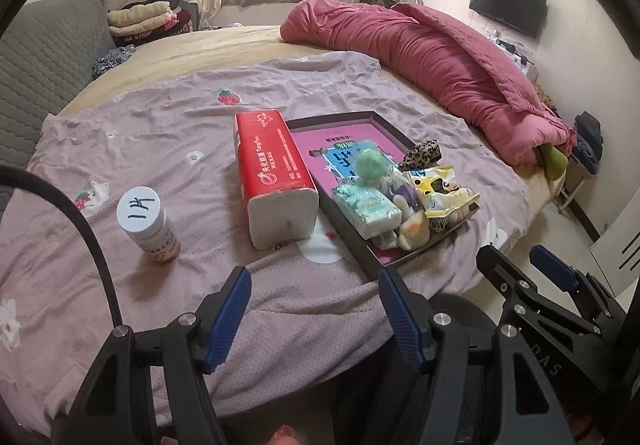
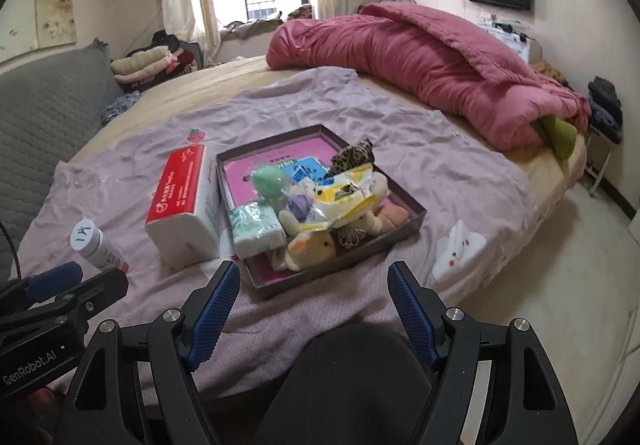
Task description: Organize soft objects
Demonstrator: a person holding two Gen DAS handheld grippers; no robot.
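Note:
A dark shallow box [image 1: 352,235] [image 2: 400,235] with a pink floor sits on the mauve bedspread. It holds several soft things: a green plush [image 1: 370,163] [image 2: 269,181], a teal tissue pack [image 1: 366,209] [image 2: 256,229], a yellow plush [image 2: 312,247], a snack bag [image 1: 442,191] [image 2: 346,201] and a leopard pouch [image 1: 422,155] [image 2: 354,159]. A red tissue pack [image 1: 272,173] [image 2: 182,205] lies left of the box. My left gripper [image 1: 314,285] and right gripper [image 2: 314,281] are both open and empty, near the bed's front edge.
A white-capped pill bottle [image 1: 146,223] [image 2: 94,243] stands left on the bedspread. A rolled pink quilt [image 1: 432,57] [image 2: 420,61] lies at the back right. A grey headboard [image 1: 44,61] is at the left. Floor lies to the right [image 2: 560,265].

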